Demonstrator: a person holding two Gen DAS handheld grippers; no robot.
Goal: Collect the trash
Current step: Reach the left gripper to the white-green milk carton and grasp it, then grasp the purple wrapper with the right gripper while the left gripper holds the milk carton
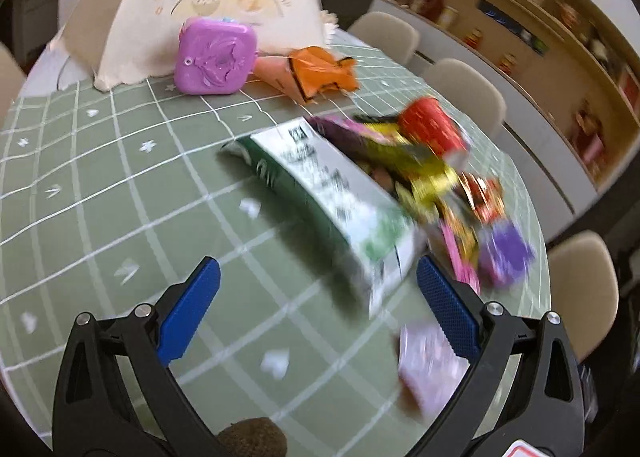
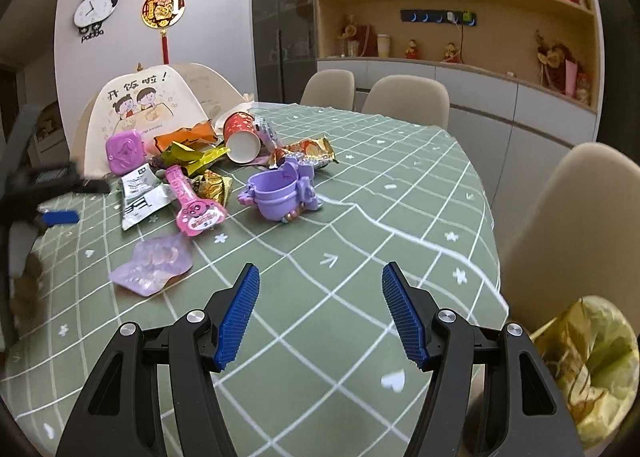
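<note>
A heap of trash lies on the green checked tablecloth: a white and green wrapper, a red paper cup on its side, gold wrappers, an orange wrapper and a pale purple plastic blister. My left gripper is open, with the near end of the white and green wrapper between its blue pads. Over bare cloth near the table's front, my right gripper is open and holds nothing. The left wrist view is blurred.
A purple toy tub, a pink toy and a purple square case lie among the trash. A cream food cover stands behind. Beige chairs ring the table. A bin with a yellow bag sits at the lower right.
</note>
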